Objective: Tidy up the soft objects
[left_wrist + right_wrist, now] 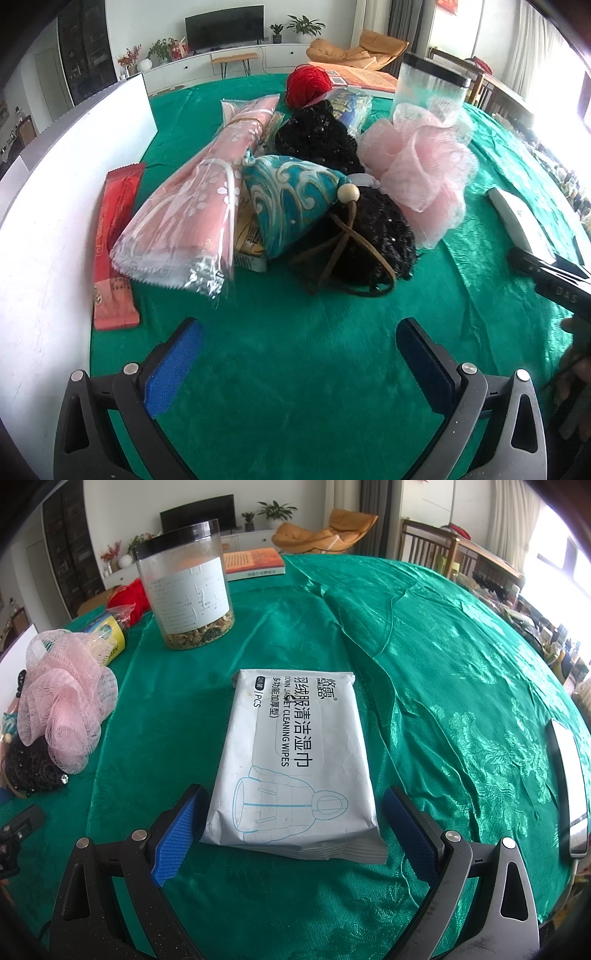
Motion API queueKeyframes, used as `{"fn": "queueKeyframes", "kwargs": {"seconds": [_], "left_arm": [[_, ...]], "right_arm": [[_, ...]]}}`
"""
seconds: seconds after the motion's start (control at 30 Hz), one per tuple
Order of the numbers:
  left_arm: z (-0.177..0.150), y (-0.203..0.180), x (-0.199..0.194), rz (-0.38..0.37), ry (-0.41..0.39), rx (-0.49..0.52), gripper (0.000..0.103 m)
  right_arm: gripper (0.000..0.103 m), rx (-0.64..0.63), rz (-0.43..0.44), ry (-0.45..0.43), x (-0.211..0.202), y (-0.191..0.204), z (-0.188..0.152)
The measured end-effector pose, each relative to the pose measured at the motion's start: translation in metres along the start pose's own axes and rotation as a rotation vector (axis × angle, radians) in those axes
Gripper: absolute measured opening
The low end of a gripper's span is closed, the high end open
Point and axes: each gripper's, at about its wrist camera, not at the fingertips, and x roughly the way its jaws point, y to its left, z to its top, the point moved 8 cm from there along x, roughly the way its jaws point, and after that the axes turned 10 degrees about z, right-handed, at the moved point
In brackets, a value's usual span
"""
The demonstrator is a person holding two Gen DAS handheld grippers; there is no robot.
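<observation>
A pile of soft things lies on the green tablecloth [295, 350]: a pink flowered packet [192, 199], a teal patterned pouch [291, 199] with a wooden bead, black sequined fabric [365, 236], a pink mesh pouf [424, 170], a red yarn ball [308, 83] and a red wrapper [114, 243]. My left gripper [299, 354] is open and empty, short of the pile. My right gripper [295, 830] is open, its jaws on either side of the near end of a white wipes pack [295, 760], not touching it. The pouf [62, 701] lies to its left.
A white board [55, 192] stands along the left. A clear jar with a black lid [188, 590] stands at the back, with a book [255, 563] behind it. A white flat object [569, 775] lies at the right edge. Chairs and a TV unit stand beyond the table.
</observation>
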Motion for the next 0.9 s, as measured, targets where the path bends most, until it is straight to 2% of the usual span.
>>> {"fn": "queueKeyframes", "kwargs": {"seconds": [0.1,0.2,0.3,0.37,0.47,0.53,0.57,0.6,0.67,0.7,0.83,0.87,0.9], "left_arm": [[0.019,0.008,-0.029,-0.063,-0.049,-0.037,0.103],[0.062,0.023,-0.043,-0.075,-0.089,-0.074,0.103],[0.100,0.034,-0.020,-0.032,-0.028,-0.076,0.103],[0.111,0.039,0.008,0.005,0.054,-0.055,0.102],[0.110,0.037,0.043,0.022,0.163,0.008,0.085],[0.107,0.030,0.050,-0.004,0.183,0.047,0.066],[0.109,0.030,0.048,0.004,0.169,0.056,0.059],[0.111,0.032,0.046,0.016,0.156,0.061,0.034],[0.115,0.037,0.041,-0.019,0.142,0.023,0.030],[0.116,0.040,0.038,-0.036,0.134,0.000,0.028],[0.121,0.047,0.022,-0.069,0.097,-0.033,0.024],[0.122,0.048,0.017,-0.080,0.086,-0.039,0.024],[0.125,0.050,0.011,-0.088,0.071,-0.046,0.024]], "right_arm": [[0.097,0.000,0.000,0.000,0.000,0.000,0.000],[0.097,0.000,0.000,0.000,0.000,0.000,0.000],[0.097,0.001,0.000,0.000,0.000,0.000,0.000],[0.097,0.001,0.000,0.000,0.000,0.000,0.000],[0.097,0.014,0.017,0.005,-0.001,-0.001,0.001],[0.096,0.076,0.089,-0.016,-0.008,-0.007,0.004],[0.096,0.125,0.138,-0.034,-0.012,-0.012,0.006],[0.096,0.187,0.195,-0.047,-0.014,-0.019,0.007],[0.096,0.270,0.284,-0.061,-0.018,-0.029,0.010],[0.096,0.264,0.294,-0.043,-0.016,-0.029,0.013],[0.094,0.079,0.227,0.108,0.001,-0.010,0.021],[0.090,0.035,0.209,0.133,0.005,-0.007,0.023],[0.069,0.004,0.181,0.148,0.007,-0.006,0.027]]}}
